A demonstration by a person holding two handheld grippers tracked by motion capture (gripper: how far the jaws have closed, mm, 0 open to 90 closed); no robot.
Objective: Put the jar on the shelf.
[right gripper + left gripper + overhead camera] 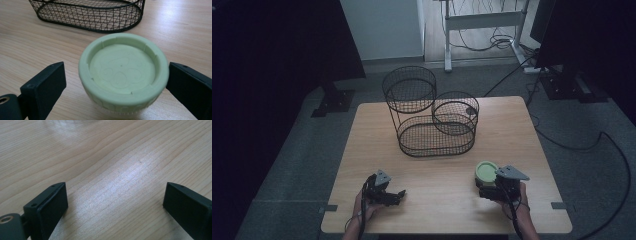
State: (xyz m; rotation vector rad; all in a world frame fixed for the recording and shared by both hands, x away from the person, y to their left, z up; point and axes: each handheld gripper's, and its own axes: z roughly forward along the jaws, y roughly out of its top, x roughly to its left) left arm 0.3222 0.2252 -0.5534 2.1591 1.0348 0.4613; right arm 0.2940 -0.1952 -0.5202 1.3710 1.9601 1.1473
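standing on the near right part of the desk point(447, 165), a pale green round container point(123, 75) sits upright, its flat lid facing up with a faint paw-like relief pressed into the recess; being round, it has no long axis across the desk, and its base is cut off at the bottom edge of the right gripper view. the right hand-held gripper point(488, 186) has its jaws spread open on either side of the container; the right jaw looks to touch or nearly touch the lid's rim, while the left jaw stands clearly apart from it, so nothing is clamped. from the high view most of this hand-held gripper's jaws are hidden under its grey plate, and the person's right hand point(519, 207) is partly covered too. the left hand-held gripper point(398, 196) lies near the left of the near edge, jaws wide open over bare wood, holding nothing, pointing rightward across the desk. farther back, near the desk's middle, stands a black wire basket rack point(432, 117) with an oval lower basket and two round upper ones; its near oval end shows just beyond the container. a small dark item in the right round basket is too small to identify.
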